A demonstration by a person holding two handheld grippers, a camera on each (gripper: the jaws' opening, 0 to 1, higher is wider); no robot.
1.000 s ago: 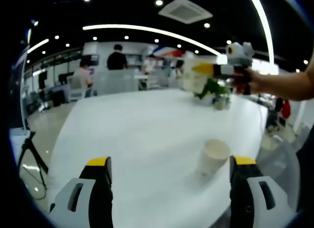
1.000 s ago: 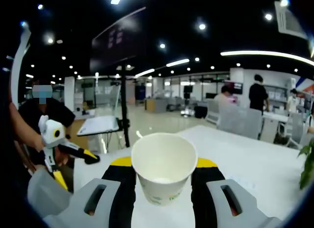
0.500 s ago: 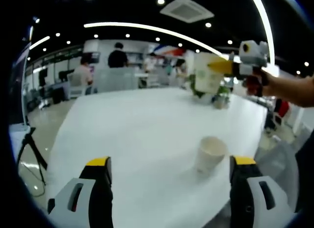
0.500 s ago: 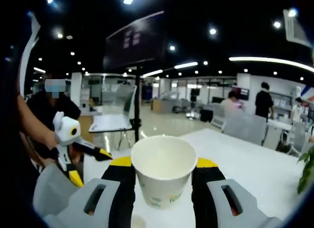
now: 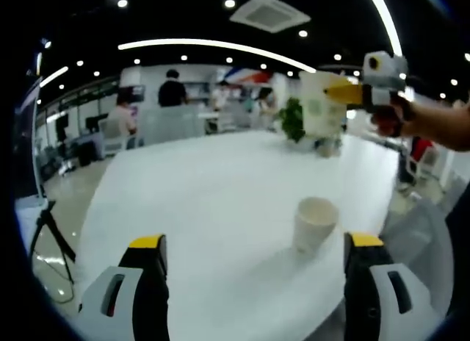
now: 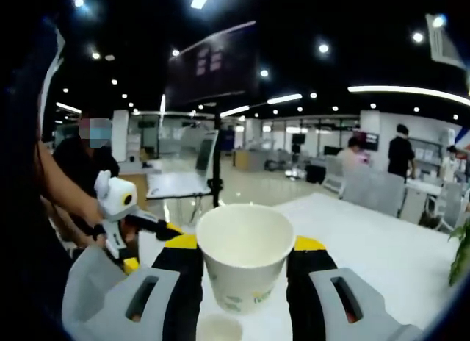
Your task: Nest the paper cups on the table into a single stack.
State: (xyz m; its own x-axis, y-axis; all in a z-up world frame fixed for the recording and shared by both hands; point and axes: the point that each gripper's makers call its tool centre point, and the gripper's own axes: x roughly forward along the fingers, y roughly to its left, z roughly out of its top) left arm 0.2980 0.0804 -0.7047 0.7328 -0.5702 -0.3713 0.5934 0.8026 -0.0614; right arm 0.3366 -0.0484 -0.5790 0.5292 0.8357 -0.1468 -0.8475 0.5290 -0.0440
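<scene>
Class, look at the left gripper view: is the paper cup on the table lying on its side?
No. The paper cup stands upright on the white table, open mouth up.

lower cup (image 6: 219, 329) cut off, people blurred

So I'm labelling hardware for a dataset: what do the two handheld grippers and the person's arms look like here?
The left gripper has light grey jaw housings with dark slots, black inner faces and yellow tips. The right gripper is built the same. Seen from the left gripper view, the right gripper has a pale grey body and a yellow jaw. The arm behind it shows no sleeve.
</scene>
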